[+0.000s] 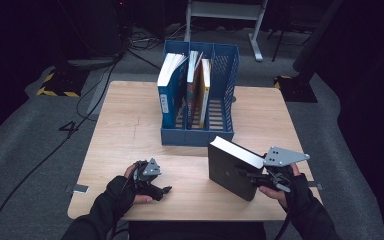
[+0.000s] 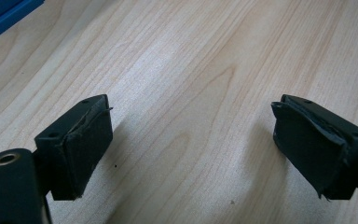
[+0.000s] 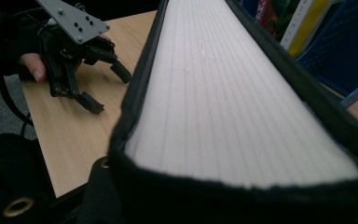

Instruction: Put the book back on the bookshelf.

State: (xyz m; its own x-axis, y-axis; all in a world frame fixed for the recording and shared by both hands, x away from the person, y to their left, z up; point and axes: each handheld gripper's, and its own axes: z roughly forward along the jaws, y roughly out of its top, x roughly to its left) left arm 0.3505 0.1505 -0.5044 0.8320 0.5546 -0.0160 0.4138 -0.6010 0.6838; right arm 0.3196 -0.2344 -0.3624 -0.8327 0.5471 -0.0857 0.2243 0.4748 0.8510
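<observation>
High view dim; room black beyond the lit table (image 1: 130,125). Left gripper view bright, soft overhead glare on the wood, faint shadows. Right gripper view: near book (image 3: 223,93) edge blurred.

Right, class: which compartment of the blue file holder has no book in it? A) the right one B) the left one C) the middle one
A: the blue file holder has a blue book at the left and more books in the middle; its right compartment shows bare slats.
</observation>
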